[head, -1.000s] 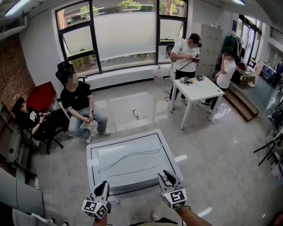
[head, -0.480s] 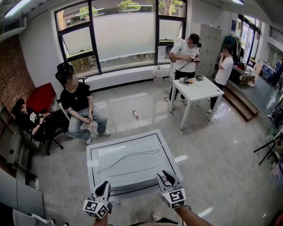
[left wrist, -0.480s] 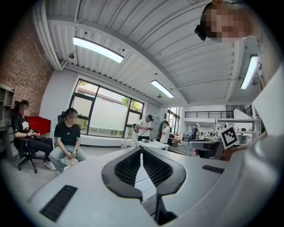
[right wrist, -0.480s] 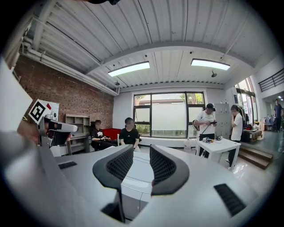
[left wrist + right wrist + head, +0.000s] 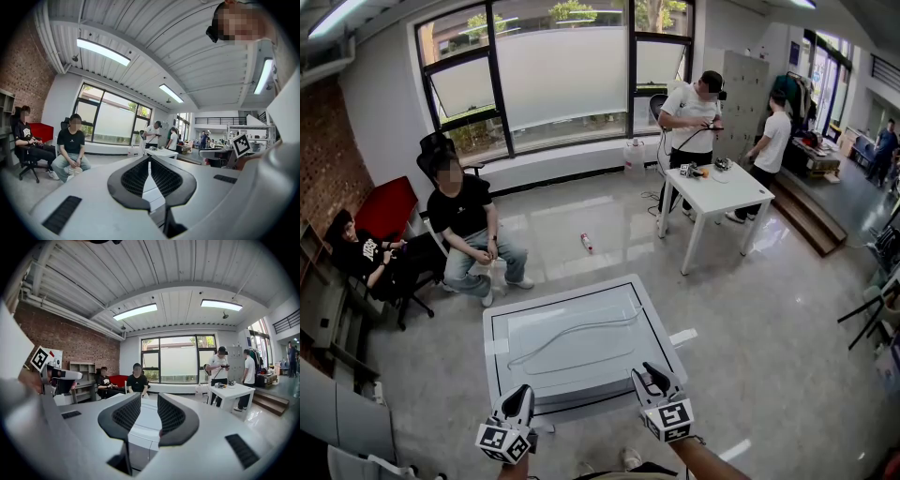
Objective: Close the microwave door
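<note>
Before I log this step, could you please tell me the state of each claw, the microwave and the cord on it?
left claw: shut, nothing between the jaws.
right claw: open, nothing between the jaws.
microwave: seen from above; cannot tell whether its door is open or shut.
cord: lying loose on the microwave's top.

Head camera looks steeply down on the white box [image 5: 581,342] from close above. Cameras on left tongs [image 5: 519,394] and right tongs [image 5: 652,375] sit low at its near edge, facing across it; all share the window [image 5: 567,75].
</note>
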{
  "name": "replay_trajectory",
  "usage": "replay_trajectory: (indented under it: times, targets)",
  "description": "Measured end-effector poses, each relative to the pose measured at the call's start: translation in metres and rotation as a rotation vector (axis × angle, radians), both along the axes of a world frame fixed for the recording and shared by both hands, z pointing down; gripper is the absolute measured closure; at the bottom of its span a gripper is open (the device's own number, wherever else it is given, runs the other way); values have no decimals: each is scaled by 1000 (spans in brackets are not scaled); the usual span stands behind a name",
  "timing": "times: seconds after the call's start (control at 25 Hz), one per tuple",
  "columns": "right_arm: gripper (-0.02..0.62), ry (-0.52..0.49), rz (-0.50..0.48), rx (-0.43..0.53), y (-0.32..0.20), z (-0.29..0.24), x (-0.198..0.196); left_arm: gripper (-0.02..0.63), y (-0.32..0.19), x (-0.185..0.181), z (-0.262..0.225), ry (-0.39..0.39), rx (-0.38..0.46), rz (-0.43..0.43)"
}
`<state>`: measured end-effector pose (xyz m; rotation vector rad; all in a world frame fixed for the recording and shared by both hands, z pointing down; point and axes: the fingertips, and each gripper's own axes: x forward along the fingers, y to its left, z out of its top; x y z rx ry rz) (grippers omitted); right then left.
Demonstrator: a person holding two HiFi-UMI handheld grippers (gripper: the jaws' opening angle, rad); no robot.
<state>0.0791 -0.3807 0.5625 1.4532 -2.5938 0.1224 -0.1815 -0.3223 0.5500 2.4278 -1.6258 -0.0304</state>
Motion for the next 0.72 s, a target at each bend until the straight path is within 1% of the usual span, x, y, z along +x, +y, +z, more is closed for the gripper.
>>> replay_trajectory:
  times: [0.12,0.24,0.48,0.72]
  targets:
    - [512,46,8,0,1,1,-1,600,0,0,-2,2,0,1]
    - [538,54,-7,3,5,-1,-5,600,1,1,-3,3,1,3]
    - [543,54,-22,-5,6,2,-12,600,0,0,0,4,-2,5]
    - [547,61,-23,-7,7,7,-8,600,1,4,4,0,-4,9]
